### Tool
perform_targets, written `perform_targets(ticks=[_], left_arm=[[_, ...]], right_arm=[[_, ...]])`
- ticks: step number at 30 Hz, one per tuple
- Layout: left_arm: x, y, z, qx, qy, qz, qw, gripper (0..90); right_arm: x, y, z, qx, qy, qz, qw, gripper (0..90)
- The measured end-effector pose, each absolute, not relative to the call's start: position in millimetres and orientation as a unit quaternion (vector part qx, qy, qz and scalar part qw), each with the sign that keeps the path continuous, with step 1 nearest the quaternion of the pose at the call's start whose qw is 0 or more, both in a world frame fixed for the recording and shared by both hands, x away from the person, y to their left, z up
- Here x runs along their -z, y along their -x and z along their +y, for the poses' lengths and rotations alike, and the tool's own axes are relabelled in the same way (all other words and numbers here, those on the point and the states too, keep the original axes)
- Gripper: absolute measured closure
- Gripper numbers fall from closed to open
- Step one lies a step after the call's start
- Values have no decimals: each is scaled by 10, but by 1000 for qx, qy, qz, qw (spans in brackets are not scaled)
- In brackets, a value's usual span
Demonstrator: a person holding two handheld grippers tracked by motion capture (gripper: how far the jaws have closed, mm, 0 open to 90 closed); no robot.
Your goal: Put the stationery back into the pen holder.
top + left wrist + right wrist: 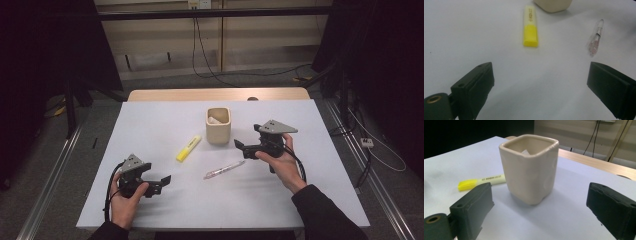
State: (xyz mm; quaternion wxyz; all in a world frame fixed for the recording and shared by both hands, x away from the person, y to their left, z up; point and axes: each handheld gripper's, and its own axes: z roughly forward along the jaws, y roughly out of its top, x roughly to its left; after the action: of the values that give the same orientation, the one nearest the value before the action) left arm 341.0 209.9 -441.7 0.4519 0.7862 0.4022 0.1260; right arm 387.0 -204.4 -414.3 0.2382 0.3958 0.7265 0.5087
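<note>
- The beige cup (218,125) stands upright near the middle of the white table (165,120), toward its far side; something pale lies inside it, but what it is I cannot tell.
- The right claw (242,146) is just beside the cup, on its right in the high view, and does not touch it.
- In the right gripper view the cup (530,167) stands ahead of the two black jaws, which are spread wide with nothing between them.
- The yellow highlighter (188,148) lies flat to the left of the cup, near it but apart.
- The clear pen (223,170) lies flat in front of the cup, between the two hands.
- The left claw (164,181) is near the front left of the table, well apart from the cup; its jaws are also spread wide and hold nothing.
- In the left gripper view the highlighter (530,26) and the pen (595,37) lie ahead of the jaws.
</note>
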Motion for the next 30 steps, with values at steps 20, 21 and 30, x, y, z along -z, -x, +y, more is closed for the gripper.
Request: perform_targets(ticks=[20,21,30], left_arm=[[4270,-3450,1886,-136,-787,399,450,71],[4256,-3454,1868,-135,-787,398,452,71],[4154,-3558,1747,-89,-795,404,444,68]], right_arm=[[4315,-3402,-2447,-495,-418,720,248,68],[4316,-3377,-2467,-496,-419,718,250,68],[4376,-3182,-2605,-492,-427,715,256,68]])
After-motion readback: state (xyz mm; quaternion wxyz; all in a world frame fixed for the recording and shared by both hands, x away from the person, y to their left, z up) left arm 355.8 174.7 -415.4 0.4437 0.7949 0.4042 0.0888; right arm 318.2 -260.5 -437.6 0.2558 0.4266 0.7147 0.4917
